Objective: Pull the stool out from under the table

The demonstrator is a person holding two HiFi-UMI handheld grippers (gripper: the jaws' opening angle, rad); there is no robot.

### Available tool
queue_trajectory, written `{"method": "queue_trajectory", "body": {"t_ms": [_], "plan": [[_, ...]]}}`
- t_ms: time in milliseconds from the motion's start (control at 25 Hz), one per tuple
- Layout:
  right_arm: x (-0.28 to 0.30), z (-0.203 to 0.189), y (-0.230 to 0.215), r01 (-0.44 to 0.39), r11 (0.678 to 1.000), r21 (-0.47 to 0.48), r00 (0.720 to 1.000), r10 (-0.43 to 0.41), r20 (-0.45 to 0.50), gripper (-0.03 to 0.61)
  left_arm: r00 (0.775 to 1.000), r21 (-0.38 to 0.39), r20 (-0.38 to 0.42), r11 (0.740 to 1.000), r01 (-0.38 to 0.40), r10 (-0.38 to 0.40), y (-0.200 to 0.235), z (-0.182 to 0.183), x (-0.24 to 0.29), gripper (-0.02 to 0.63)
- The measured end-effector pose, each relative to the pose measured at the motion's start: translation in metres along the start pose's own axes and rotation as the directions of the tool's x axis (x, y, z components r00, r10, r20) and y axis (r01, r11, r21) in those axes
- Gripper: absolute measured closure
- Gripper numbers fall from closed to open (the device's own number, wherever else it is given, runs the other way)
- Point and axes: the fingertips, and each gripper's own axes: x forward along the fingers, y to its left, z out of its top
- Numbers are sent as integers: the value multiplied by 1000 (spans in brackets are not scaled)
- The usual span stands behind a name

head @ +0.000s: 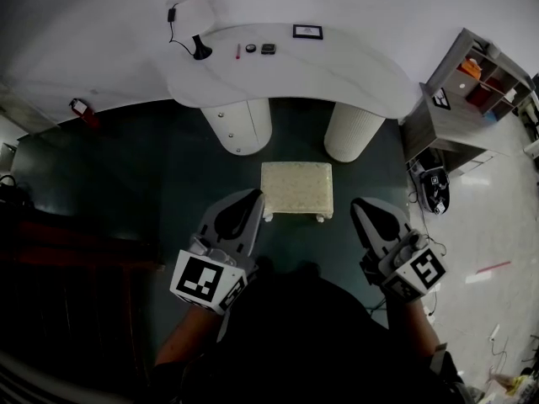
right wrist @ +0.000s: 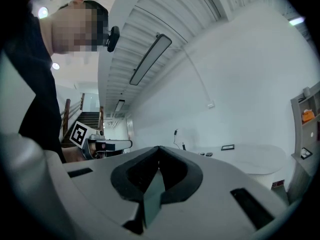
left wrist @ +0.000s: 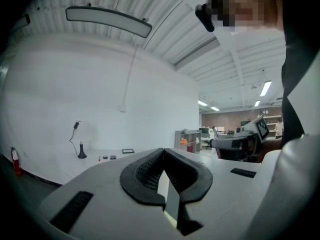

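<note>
Both grippers hang close below the head camera, the left gripper (head: 253, 200) and the right gripper (head: 362, 207) each with fingers clenched together on nothing. Between their tips, on the dark floor (head: 160, 167), stands the cream stool (head: 296, 188), just in front of the white table's (head: 337, 66) two round pedestals (head: 246, 124). Small dark items (head: 268, 49) lie near the table's far edge.

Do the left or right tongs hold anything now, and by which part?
Nothing is held. The left tongs and the right tongs are shut and empty; the stool stands apart on the floor.
</note>
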Motion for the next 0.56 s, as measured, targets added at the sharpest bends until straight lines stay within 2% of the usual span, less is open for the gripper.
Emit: {"method": "queue_trajectory", "body": {"t_ms": [240, 560], "plan": [[1, -12, -2, 3, 999, 42, 1000, -3, 1, 561, 1000, 6, -26, 1000, 16, -15, -3, -1, 1, 601], [1, -8, -4, 0, 1000, 30, 1000, 0, 1, 561, 1000, -3, -17, 1000, 24, -24, -4, -4, 6, 601]]}}
